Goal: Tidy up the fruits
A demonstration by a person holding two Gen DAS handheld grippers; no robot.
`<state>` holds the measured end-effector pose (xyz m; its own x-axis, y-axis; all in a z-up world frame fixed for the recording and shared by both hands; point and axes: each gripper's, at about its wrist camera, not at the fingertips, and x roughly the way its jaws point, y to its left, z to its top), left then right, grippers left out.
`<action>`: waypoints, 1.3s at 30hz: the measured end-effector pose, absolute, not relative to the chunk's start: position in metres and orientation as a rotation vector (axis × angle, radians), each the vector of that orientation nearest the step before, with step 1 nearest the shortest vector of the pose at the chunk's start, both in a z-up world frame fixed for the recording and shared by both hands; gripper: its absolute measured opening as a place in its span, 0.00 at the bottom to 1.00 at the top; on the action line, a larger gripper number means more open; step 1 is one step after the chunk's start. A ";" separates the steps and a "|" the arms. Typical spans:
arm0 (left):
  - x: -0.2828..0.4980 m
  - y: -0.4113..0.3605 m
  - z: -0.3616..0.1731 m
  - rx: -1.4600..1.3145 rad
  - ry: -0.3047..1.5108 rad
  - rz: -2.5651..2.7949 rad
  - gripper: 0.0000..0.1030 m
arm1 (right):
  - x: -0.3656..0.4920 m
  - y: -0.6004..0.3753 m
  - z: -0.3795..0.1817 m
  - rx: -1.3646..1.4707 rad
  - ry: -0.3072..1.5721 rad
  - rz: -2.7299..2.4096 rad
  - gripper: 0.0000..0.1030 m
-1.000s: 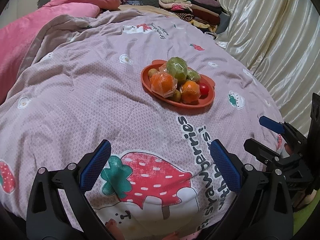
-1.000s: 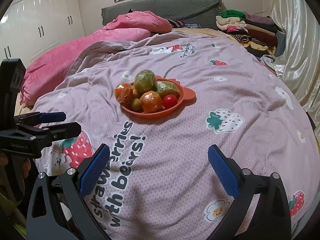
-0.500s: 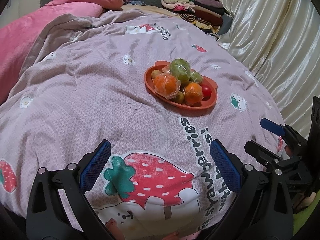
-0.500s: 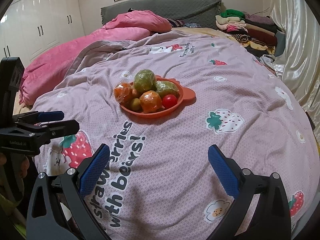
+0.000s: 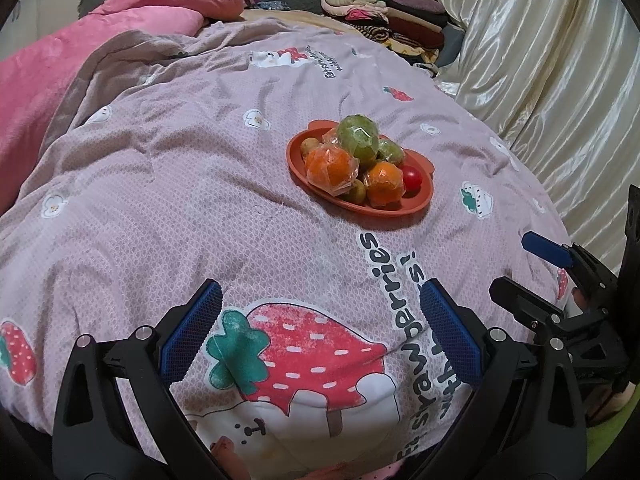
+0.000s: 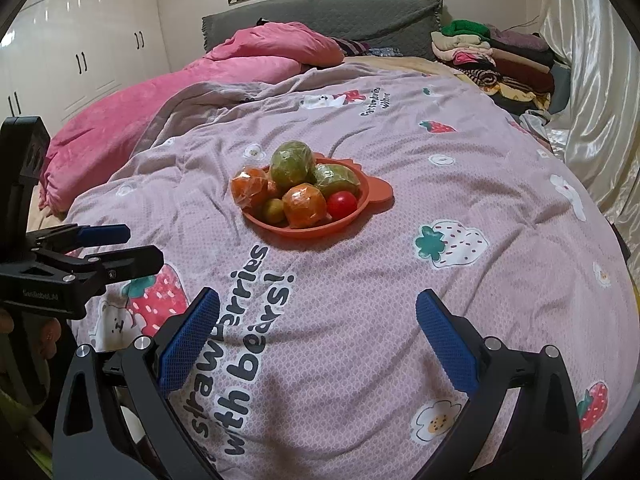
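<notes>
While both grippers hang over the near edge of the bed (image 6: pixel 500 152), the plate (image 5: pixel 404 210) sits out toward the middle of it, well apart from either one. On the plate the fruits are piled together: a big green one (image 5: pixel 357 138) on top, two wrapped oranges (image 5: pixel 331 168) in front, a red tomato (image 6: pixel 342 205) at the right rim, a small green one (image 6: pixel 273 210) tucked low between the oranges. Left gripper (image 5: pixel 320 336): jaws wide apart, nothing between them, a printed strawberry (image 5: pixel 304 356) on the quilt (image 5: pixel 160 208) showing through the gap. Right gripper (image 6: pixel 318 334): jaws spread wide too, holding nothing, over the printed lettering. Each gripper shows at the edge of the other's view. Folded clothes (image 6: pixel 492 60) are stacked at the bed's far right corner, a pink blanket (image 6: pixel 168 96) bunched along the far left side.
</notes>
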<state>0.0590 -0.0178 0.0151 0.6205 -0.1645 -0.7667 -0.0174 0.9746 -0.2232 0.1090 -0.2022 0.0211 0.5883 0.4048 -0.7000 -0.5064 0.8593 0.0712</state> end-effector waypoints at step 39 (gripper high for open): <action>0.062 -0.013 0.015 -0.192 0.909 -0.058 0.91 | 0.111 -0.204 0.019 -0.142 0.784 0.524 0.95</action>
